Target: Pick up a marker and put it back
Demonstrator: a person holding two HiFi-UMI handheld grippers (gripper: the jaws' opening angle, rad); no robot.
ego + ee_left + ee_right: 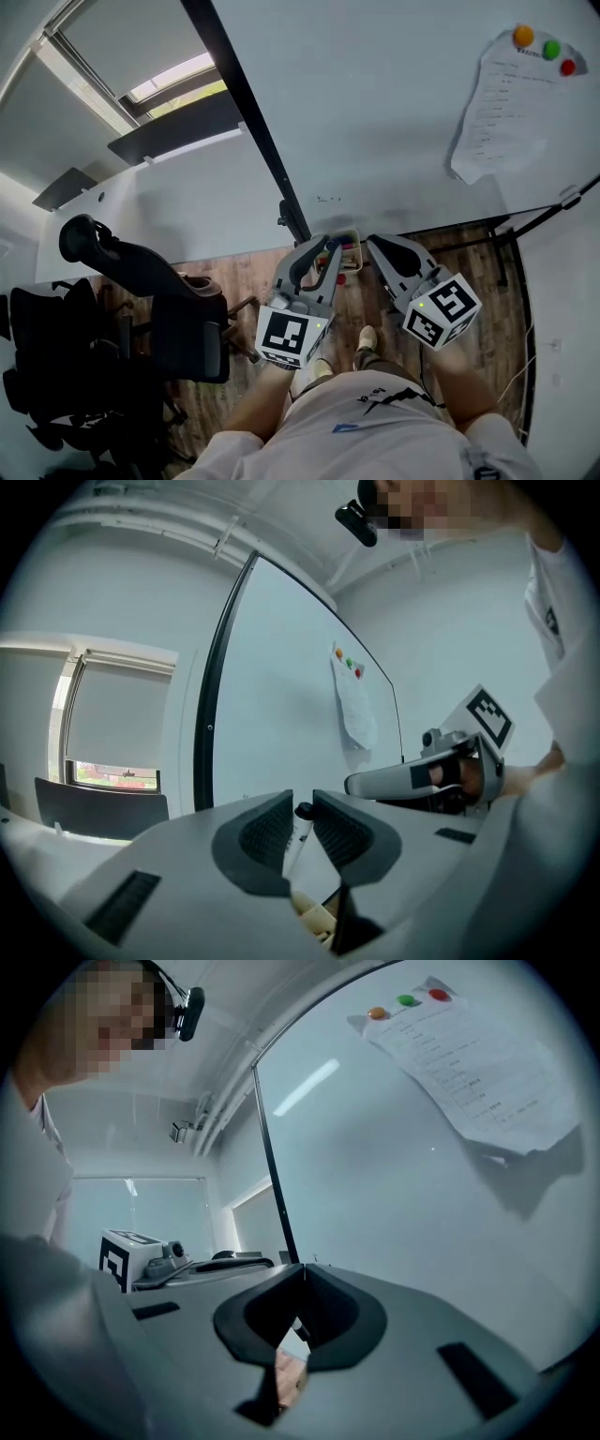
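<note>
A white marker with a black cap (298, 832) stands upright between the ribbed pads of my left gripper (300, 829), which is shut on it. In the head view the left gripper (325, 251) points at the lower edge of the whiteboard (375, 112), next to a small holder with coloured markers (350, 251). My right gripper (373, 244) hangs just right of it, level with the left one. In its own view the right gripper (302, 1290) has its jaw tips touching and nothing shows between them. Both are raised in front of the board.
A sheet of paper (506, 103) is pinned to the whiteboard's right part by three coloured magnets. A black office chair (150, 309) stands on the wooden floor to the left. The board's dark frame bar (253, 122) runs diagonally, and a window (169, 80) lies beyond it.
</note>
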